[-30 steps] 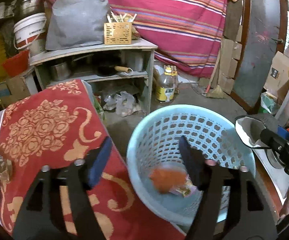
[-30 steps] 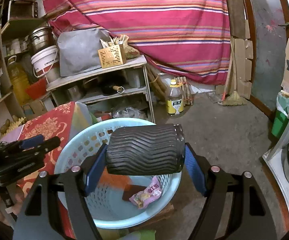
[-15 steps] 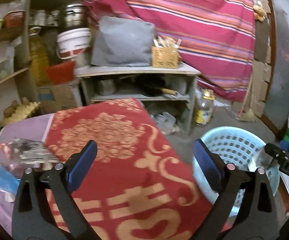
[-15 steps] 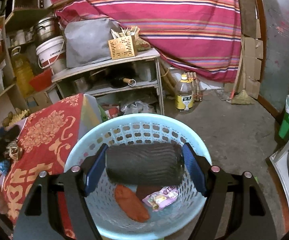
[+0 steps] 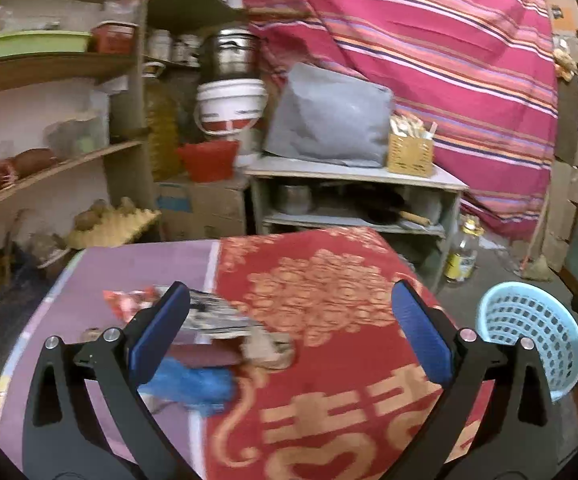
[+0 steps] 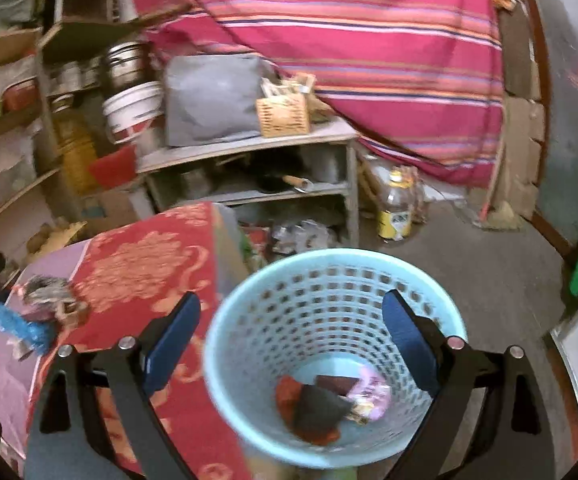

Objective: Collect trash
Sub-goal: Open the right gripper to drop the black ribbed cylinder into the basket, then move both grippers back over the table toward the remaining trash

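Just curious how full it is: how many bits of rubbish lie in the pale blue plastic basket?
4: orange-red wrapper left, black pouch middle, brown packet behind, pink wrapper right; more may hide beneath.

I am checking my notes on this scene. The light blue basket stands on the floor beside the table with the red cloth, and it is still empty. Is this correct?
Not quite. The light blue basket does stand on the floor beside the table with the red cloth, but it is not empty: the right wrist view shows several pieces of trash at its bottom, among them a dark crumpled piece and a pink wrapper.

Basket (image 6: 329, 280) stands right of the table (image 5: 349, 360); wrappers (image 5: 193, 352) lie on the table's left part
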The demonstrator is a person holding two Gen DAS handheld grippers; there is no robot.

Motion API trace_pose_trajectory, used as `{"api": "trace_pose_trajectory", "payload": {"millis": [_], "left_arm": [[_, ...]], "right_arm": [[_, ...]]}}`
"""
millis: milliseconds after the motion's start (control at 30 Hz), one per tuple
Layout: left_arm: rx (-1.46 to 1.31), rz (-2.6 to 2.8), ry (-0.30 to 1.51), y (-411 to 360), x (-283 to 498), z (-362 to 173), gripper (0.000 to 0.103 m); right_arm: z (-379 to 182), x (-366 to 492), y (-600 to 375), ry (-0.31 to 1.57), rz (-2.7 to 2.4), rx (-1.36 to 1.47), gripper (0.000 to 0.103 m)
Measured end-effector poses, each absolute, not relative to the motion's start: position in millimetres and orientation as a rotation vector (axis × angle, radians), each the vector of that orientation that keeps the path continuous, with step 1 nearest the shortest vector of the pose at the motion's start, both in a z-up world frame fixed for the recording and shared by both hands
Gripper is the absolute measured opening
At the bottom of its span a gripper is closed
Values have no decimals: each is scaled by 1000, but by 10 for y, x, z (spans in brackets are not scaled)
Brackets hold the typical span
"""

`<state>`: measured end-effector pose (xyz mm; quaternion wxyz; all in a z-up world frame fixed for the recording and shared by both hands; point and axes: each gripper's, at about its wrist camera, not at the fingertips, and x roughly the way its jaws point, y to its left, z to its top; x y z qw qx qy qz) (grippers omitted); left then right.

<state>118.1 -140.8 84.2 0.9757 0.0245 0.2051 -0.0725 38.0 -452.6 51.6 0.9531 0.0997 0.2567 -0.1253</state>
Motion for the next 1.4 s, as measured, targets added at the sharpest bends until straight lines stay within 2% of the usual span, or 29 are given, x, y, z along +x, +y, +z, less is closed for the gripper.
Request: {"api": "trace_pose_trajectory", "payload": {"millis": [333, 767, 1400], "left_arm": [[61, -6, 384, -552, 983, 899, 97], [38, 118, 446, 388, 1033, 669, 97], [-18, 191, 547, 984, 1321, 283, 97]], "right_arm": [[574, 614, -3652, 530, -127, 104, 91], [452, 991, -2893, 561, -61, 44, 91], [308, 1313, -2471, 594, -47, 12, 91]]}}
